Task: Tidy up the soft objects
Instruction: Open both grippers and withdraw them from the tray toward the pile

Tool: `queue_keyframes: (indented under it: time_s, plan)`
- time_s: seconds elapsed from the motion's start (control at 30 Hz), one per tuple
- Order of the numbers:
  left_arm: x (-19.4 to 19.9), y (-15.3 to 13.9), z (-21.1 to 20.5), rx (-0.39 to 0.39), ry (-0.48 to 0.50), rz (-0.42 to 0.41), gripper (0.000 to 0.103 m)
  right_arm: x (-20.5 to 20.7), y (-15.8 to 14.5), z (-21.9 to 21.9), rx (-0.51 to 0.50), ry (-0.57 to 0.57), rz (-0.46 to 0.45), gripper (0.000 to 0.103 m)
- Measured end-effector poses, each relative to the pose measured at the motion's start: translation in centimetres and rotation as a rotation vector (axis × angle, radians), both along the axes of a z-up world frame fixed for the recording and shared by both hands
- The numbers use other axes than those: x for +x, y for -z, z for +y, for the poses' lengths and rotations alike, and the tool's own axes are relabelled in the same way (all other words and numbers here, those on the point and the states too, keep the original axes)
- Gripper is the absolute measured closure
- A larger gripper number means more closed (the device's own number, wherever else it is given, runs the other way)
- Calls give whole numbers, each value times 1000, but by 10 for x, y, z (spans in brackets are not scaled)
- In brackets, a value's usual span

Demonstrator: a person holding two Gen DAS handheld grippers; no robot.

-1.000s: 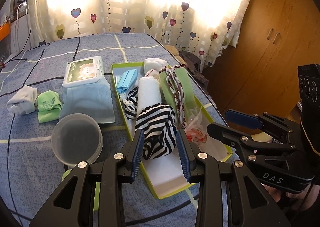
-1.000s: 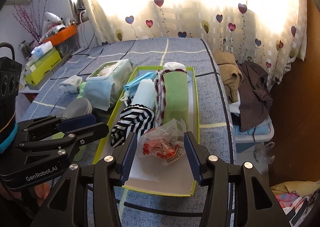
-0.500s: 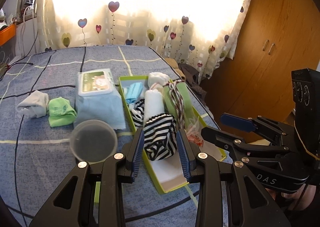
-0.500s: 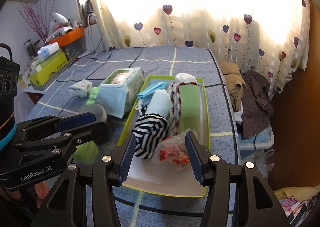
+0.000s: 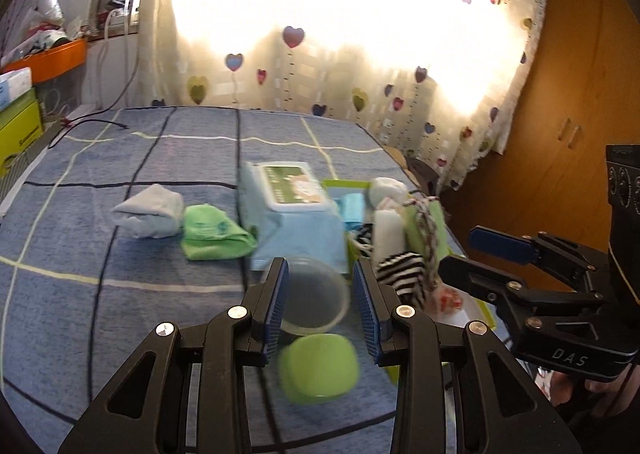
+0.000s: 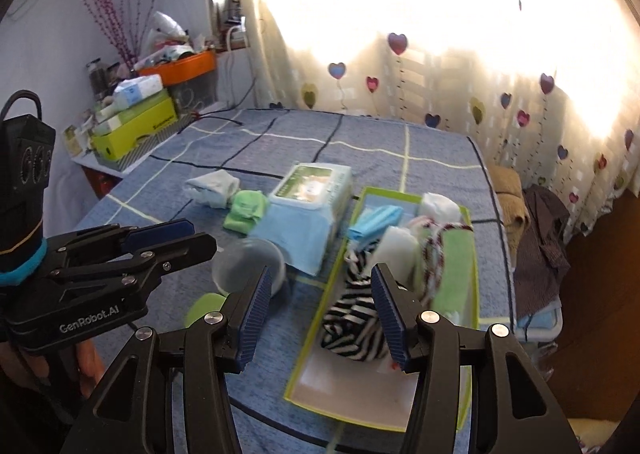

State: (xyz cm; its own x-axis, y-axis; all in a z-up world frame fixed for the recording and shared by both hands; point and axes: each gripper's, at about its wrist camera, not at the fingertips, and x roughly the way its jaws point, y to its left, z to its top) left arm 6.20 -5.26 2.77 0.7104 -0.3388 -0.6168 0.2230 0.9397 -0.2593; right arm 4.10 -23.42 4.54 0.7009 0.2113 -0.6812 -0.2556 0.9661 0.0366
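A green-rimmed tray (image 6: 475, 286) on the blue bedspread holds a striped black-and-white cloth (image 6: 352, 328), a white roll (image 6: 394, 246), a green towel (image 6: 456, 274) with a braided cord, a blue mask and a white sock. It also shows in the left wrist view (image 5: 486, 312). Left of it lie a wet-wipes pack (image 5: 296, 214), a green cloth (image 5: 212, 232) and a grey-white sock (image 5: 148, 210). My left gripper (image 5: 322, 310) is open and empty above a clear tub (image 5: 316, 302). My right gripper (image 6: 320, 318) is open and empty over the tray's left edge.
A green lid (image 5: 318, 370) lies near the front edge. A wooden wardrobe (image 5: 568, 114) stands right of the bed. Boxes and an orange bin (image 6: 180, 64) sit on a shelf at the left. Clothes are piled (image 6: 536, 222) beside the bed on the right.
Both grippers have pulled back, lifted and swung left. The striped cloth stays in the tray. My left gripper now frames the clear tub instead of the striped cloth.
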Motion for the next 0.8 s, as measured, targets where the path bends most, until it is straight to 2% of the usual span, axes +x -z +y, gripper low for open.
queue_keyframes:
  time_s: [0.17, 0.53, 0.8]
  plan:
    - [4, 4, 32, 9, -78, 6, 68, 13, -3, 24, -19, -62, -1, 52]
    - [17, 15, 92, 28, -185, 16, 68, 50, 0, 76, -78, -194, 28, 52]
    - [45, 23, 119, 75, -191, 13, 68, 86, 17, 107, -153, -287, 99, 48]
